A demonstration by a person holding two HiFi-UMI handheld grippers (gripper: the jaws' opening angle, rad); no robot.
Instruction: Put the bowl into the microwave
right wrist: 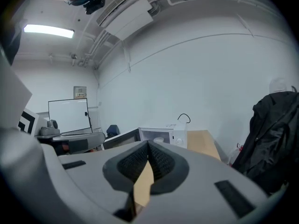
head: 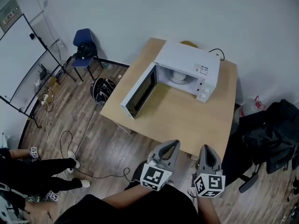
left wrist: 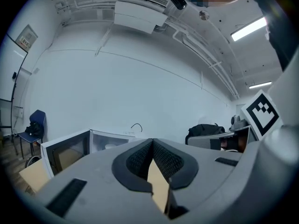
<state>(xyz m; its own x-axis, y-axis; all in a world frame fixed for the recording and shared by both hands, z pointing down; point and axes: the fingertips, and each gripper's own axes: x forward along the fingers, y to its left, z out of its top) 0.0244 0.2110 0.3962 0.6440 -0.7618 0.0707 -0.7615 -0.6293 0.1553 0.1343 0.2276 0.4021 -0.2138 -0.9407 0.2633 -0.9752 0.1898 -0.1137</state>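
The white microwave (head: 187, 62) stands on the far part of the wooden table (head: 187, 120), its door (head: 139, 91) swung wide open to the left. A white bowl (head: 180, 76) sits inside the cavity; it also shows as a small pale shape in the left gripper view (left wrist: 110, 145) and the right gripper view (right wrist: 159, 139). My left gripper (head: 172, 143) and right gripper (head: 207, 148) hover side by side over the table's near edge, well short of the microwave. Both point toward it. Each has its pads (left wrist: 140, 160) (right wrist: 161, 160) pressed together at the tips with nothing between them.
A blue chair (head: 84, 50) and a dark bag (head: 102, 88) stand left of the table, with cables (head: 65, 143) across the wooden floor. A black jacket (head: 268, 129) hangs on a chair at the right. A seated person's legs (head: 42, 171) are at lower left.
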